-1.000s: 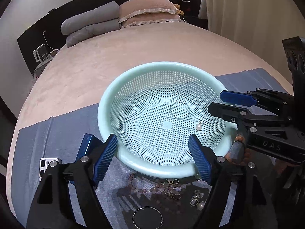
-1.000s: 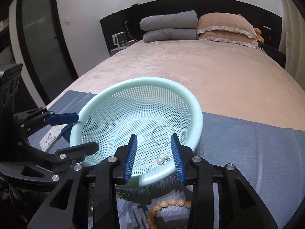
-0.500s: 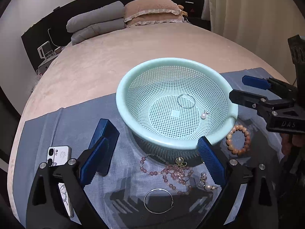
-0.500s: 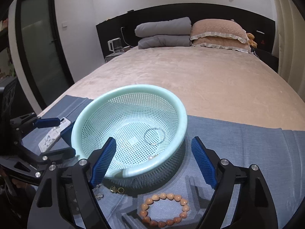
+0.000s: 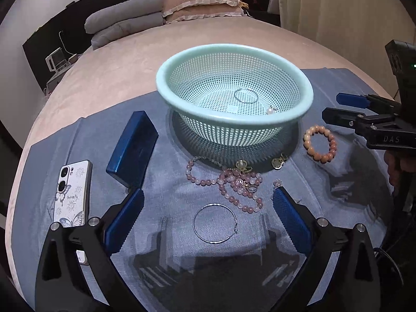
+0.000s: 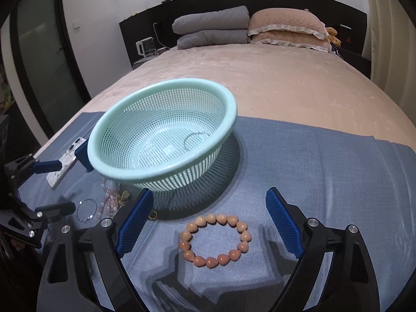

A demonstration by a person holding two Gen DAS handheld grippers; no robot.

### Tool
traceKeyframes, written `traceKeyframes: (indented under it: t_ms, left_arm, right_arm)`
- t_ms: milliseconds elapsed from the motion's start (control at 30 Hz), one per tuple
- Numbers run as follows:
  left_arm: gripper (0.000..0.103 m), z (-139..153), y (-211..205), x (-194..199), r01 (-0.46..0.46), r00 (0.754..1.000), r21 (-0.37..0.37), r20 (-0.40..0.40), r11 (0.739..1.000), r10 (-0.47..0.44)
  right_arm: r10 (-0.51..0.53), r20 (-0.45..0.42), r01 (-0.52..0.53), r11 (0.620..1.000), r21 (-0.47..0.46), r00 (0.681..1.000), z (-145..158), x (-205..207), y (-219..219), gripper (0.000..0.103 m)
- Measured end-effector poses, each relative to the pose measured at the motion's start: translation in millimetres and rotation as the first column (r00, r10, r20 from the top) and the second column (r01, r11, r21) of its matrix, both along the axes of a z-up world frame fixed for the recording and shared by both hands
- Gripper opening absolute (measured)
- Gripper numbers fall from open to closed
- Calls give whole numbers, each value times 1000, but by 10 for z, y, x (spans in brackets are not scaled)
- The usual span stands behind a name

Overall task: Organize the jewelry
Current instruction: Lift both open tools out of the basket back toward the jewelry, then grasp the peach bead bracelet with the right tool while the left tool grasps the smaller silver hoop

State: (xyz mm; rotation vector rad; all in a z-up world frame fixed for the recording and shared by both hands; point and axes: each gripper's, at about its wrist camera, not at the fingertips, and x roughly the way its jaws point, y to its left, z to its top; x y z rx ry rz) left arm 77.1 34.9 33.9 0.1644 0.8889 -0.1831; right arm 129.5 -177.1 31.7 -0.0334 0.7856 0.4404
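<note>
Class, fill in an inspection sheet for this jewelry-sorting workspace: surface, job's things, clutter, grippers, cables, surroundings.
Surface: blue cloth on a bed.
Job's things: basket holds a thin ring and pearl earring; outside it lie the orange bracelet, pink bead necklace, silver hoop, gold charms.
Clutter: phone, blue case.
Grippers: left gripper and right gripper open, empty.
Cables: one near the kettle.
Surroundings: pillows, folded blankets.

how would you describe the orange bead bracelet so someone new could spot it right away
Find the mint green basket on the blue cloth spread over the bed. The orange bead bracelet lies flat on the cloth just in front of it, between the open fingers of the right claw. It is a closed ring of chunky peach-orange beads, unlike the tangled pink bead strand and thin silver hoop.
</note>
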Motion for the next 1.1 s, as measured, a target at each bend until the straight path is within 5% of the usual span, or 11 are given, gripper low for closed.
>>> traceKeyframes:
  t_ms: [300,633,767,867,1000,1100]
  left_arm:
    - [97,-281,-18,-30,-1,998,46,-55,999,4]
    - [99,-482,206,101,-57,992,-31,-113,998,54]
    - [99,-524,209,101,-51,994,-22,-100,998,49]
    - [98,-534,204,117,-44,993,-14,-110,999,42]
    - [93,-545,215,126,-28,993,-29,-115,999,25]
    - [79,-509,216,115,-8,994,-40,-110,999,4]
  right_arm:
    - [16,-52,-20,997,-72,999,-293,-96,92,84]
    - [-19,-109,13,998,-59,994,-496,4,72,84]
    - [-17,-72,8,992,-124,997,-519,-2,179,84]
    - [-9,-70,0,993,-120,998,-521,-38,214,75]
    - [11,-73,-20,993,-115,997,-506,-65,252,46]
    - [33,-76,-41,994,-104,997,-494,-79,281,26]
